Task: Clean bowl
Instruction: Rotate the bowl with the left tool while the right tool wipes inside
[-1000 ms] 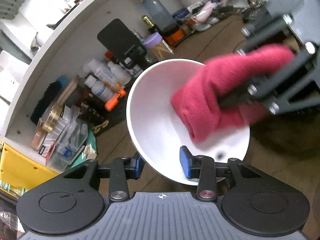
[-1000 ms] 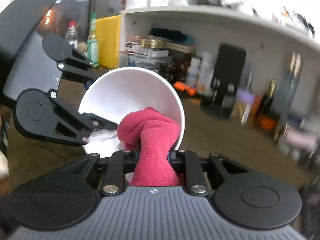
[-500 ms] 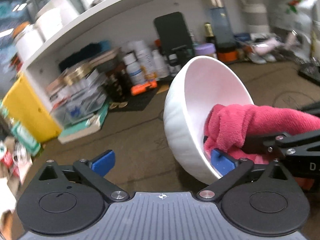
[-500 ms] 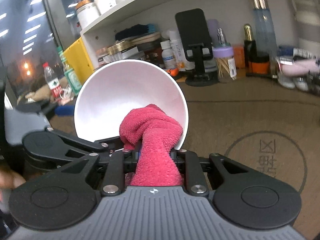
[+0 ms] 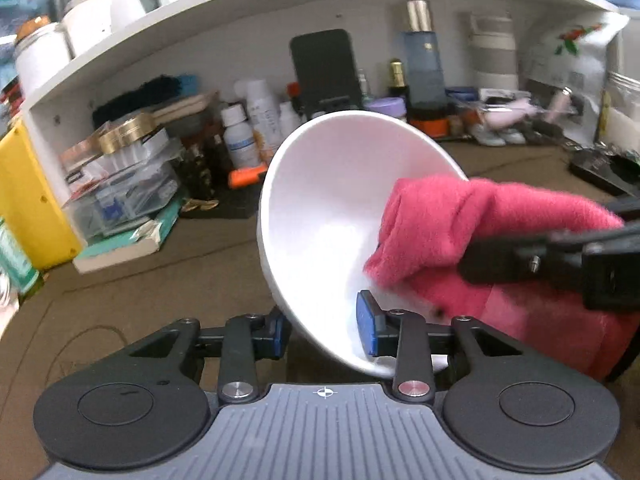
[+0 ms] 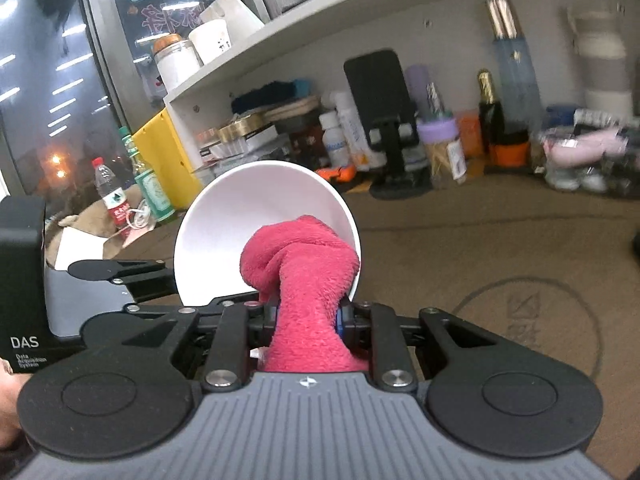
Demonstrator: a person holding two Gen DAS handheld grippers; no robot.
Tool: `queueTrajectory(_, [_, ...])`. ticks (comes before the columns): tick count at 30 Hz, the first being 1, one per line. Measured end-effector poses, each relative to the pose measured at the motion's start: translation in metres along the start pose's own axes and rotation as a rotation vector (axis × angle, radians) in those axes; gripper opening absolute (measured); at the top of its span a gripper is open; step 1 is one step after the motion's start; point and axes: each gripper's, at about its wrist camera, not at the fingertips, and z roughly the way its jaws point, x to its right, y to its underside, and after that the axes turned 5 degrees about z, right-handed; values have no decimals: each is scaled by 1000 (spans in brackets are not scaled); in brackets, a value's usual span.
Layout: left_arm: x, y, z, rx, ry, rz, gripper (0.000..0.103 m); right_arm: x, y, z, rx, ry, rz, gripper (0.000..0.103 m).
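Lettering "DAS" marks left hand-held gripper (image 6: 132, 276) housing.

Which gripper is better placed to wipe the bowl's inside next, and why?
Right. The right gripper is shut on the pink cloth, already pressed inside the white bowl. The left gripper is clamped on the bowl's rim, holding it tilted.

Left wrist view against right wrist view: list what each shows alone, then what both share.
Only the left wrist view shows the left gripper clamping the white round bowl by its rim, one blue pad inside the wall, the other outside.

Only the right wrist view shows the dark window, the red-capped water bottle, the green glass bottle, and the right gripper shut on the pink fleece cloth.

Both show the tilted bowl, the cloth pressed inside it, the black phone stand and the cluttered white shelf.
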Motion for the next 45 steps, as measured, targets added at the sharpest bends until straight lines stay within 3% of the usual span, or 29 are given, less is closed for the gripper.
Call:
queueTrajectory(7, [-12,2,-7,-38,37,146,32,-6,-8,-18,-8,-8,-49,22])
queueTrajectory(13, [-9,3,-19,-77,0,365,33,-37,-7,-16,-66,-38,-139,22])
queueTrajectory(18, [5,2,-24,-89,-22,466,34,-64,5,25,-172,65,-278,22])
queueTrajectory(23, [6,1,-22,-102,-34,458,35,-81,-13,47,-174,132,-346,22])
queueTrajectory(28, [0,2,-21,-107,-28,413,35,-87,-23,53,-163,115,-399,22])
queueTrajectory(38, [-2,5,-20,-105,-23,390,40,-108,-26,36,-62,-96,-543,22])
queueTrajectory(42, [-2,5,-18,-103,-24,386,43,-106,-32,26,-44,-160,-492,22])
queueTrajectory(45, [0,4,-17,-102,-31,389,44,-106,-32,16,-18,-150,-493,21])
